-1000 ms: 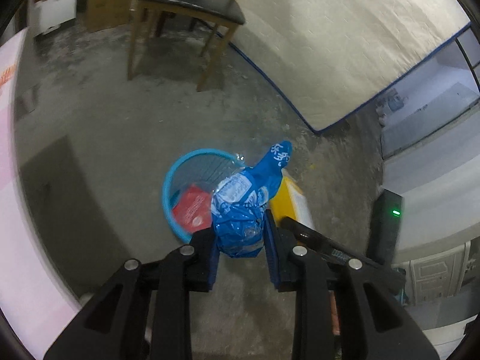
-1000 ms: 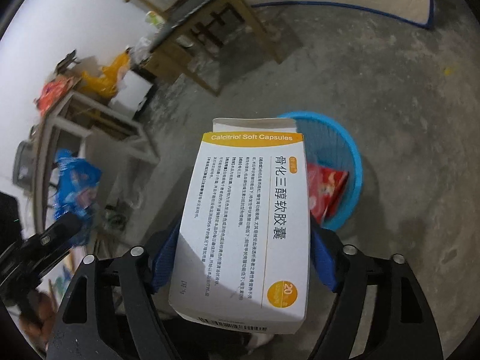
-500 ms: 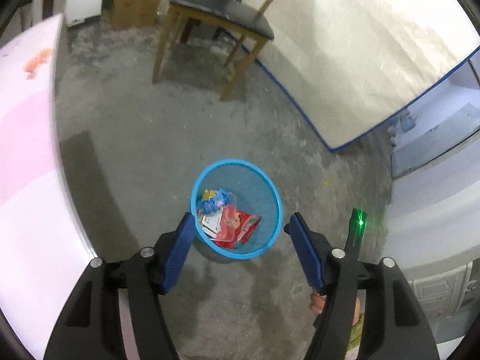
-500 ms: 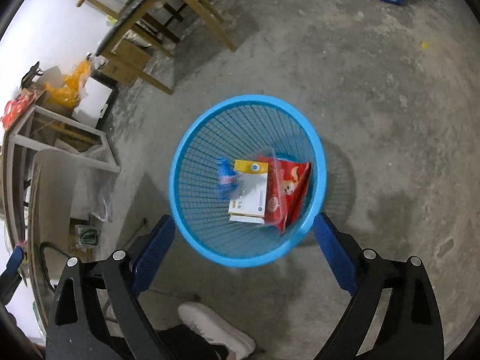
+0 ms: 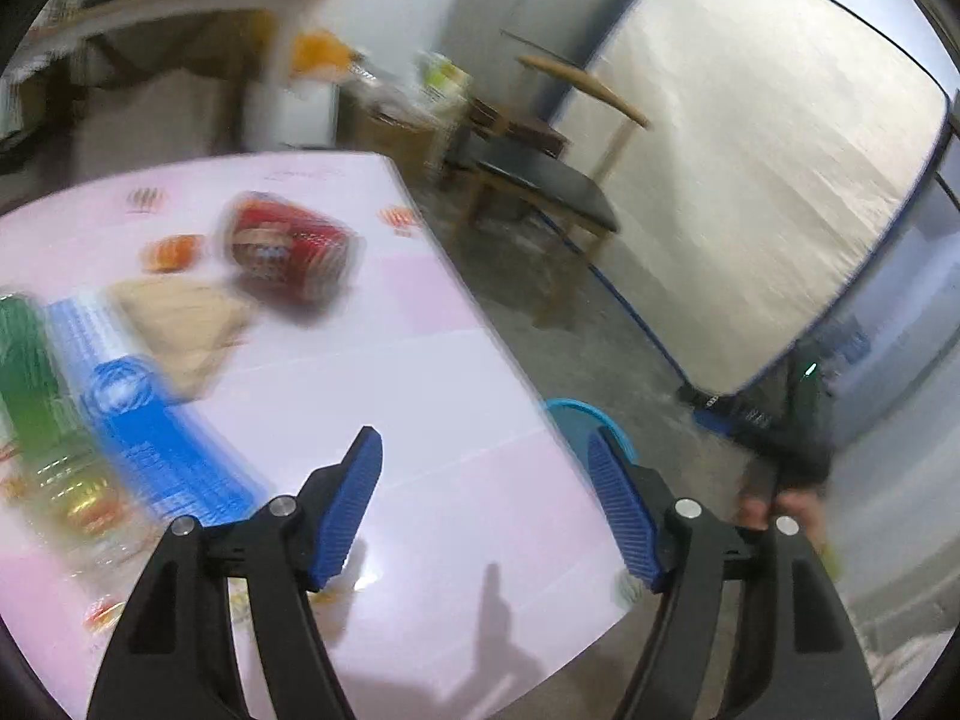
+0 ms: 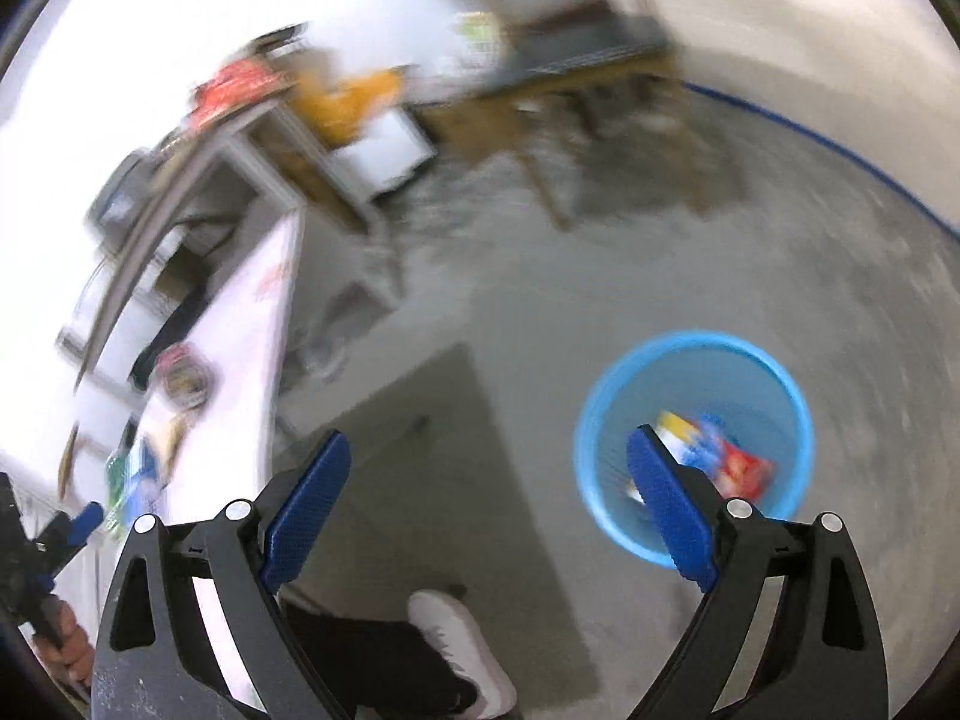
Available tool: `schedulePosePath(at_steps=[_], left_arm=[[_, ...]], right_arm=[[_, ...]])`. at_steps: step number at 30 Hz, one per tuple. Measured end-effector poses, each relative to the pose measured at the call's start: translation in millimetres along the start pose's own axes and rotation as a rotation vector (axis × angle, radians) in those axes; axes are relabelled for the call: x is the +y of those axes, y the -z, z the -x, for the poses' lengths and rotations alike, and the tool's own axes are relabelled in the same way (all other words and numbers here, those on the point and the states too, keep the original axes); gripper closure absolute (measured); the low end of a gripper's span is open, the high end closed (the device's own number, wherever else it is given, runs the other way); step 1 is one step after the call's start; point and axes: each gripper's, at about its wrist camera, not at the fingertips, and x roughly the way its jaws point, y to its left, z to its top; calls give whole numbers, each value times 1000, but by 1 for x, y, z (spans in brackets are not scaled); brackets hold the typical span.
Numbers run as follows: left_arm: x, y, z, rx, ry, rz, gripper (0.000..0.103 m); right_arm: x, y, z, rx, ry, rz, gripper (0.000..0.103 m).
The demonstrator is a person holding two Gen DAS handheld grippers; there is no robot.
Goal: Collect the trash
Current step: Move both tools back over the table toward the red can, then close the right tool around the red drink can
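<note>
My left gripper (image 5: pixel 486 450) is open and empty above the pink table (image 5: pixel 420 360). On the table, blurred, lie a red packet (image 5: pixel 288 252), a tan paper bag (image 5: pixel 180 318), a blue bottle (image 5: pixel 144 420) and a green bottle (image 5: pixel 30 384). My right gripper (image 6: pixel 486 450) is open and empty above the floor, left of the blue basket (image 6: pixel 774 372). The basket holds a white-and-yellow box (image 6: pixel 675 429), a blue wrapper (image 6: pixel 708 438) and a red packet (image 6: pixel 741 468). The basket's rim (image 5: pixel 567 405) shows past the table edge in the left wrist view.
A wooden chair (image 5: pixel 540 180) stands beyond the table by a leaning mattress (image 5: pixel 750 192). The table edge (image 6: pixel 270 324) runs along the left of the right wrist view, with the person's white shoe (image 6: pixel 462 648) below. Cluttered shelves (image 6: pixel 270 102) stand at the back.
Both grippers let go of the blue wrapper and the box into the basket, then opened wide. The left has swung up over the table; the right has pulled back left of the basket.
</note>
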Motion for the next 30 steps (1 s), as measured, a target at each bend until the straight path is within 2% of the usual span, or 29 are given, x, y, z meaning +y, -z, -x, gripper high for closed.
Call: schedulePosePath(at_steps=[6,9,13,17,21,26,30], left_arm=[[61,35,80,-143,-136,83,34],[88,50,106,-202,-188,133,34],[120,60,115,-225,-210,211,34],[147,64,114,-244,-179,271,34],[154,61,106,-250,-133,270,34],[160,61,102,-242,-73,263,34],[165,60,99,-238,-44,266,34]], right_arm=[[113,-18,-17,32,-131,255,13],[160,-18,-29,49,-166,375,11],[228,-18,-52,82,-168,548,10],[285,-25,-88,115,-155,684,9],[329,-33,-133,180,-114,816,9],[351,-32,-181,269,-25,934,11],[350,-26,-200,346,-6,949,25]])
